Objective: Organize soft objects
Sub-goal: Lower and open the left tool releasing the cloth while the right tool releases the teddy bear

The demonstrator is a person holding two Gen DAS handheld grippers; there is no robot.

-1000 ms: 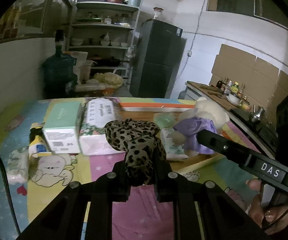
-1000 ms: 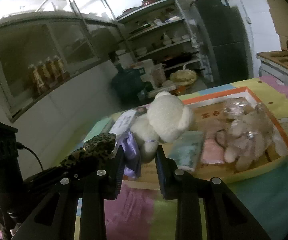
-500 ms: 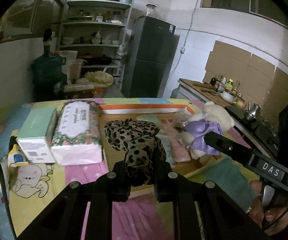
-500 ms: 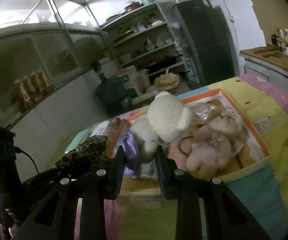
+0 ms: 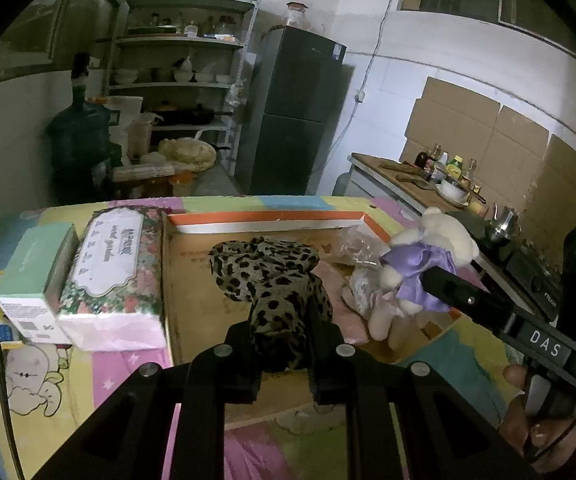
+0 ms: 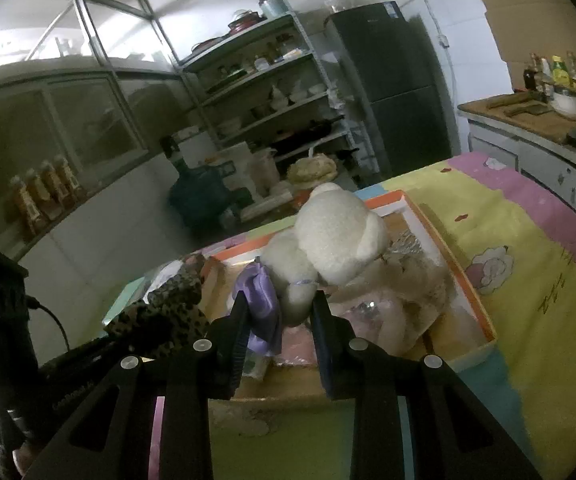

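left-wrist view only: floral tissue pack (image 5: 114, 276) and mint box (image 5: 34, 276) at 9 o'clock of the orange-rimmed tray (image 5: 272, 218); a hand (image 5: 535, 428) on the other tool at 4 o'clock.
right-wrist view only: jars (image 6: 44, 196) on a ledge at 9 o'clock; beige plush (image 6: 419, 292) in the tray.
surroundings: dark fridge (image 5: 291, 116), shelves (image 5: 184, 80) at 12 o'clock.
left gripper (image 5: 282, 354): nearly closed, pinching the leopard cloth (image 5: 268, 276) over the tray.
right gripper (image 6: 278, 322): part-closed, clamping the white bear (image 6: 327, 248) in its purple dress above the tray.
writing: "das" (image 5: 543, 343).
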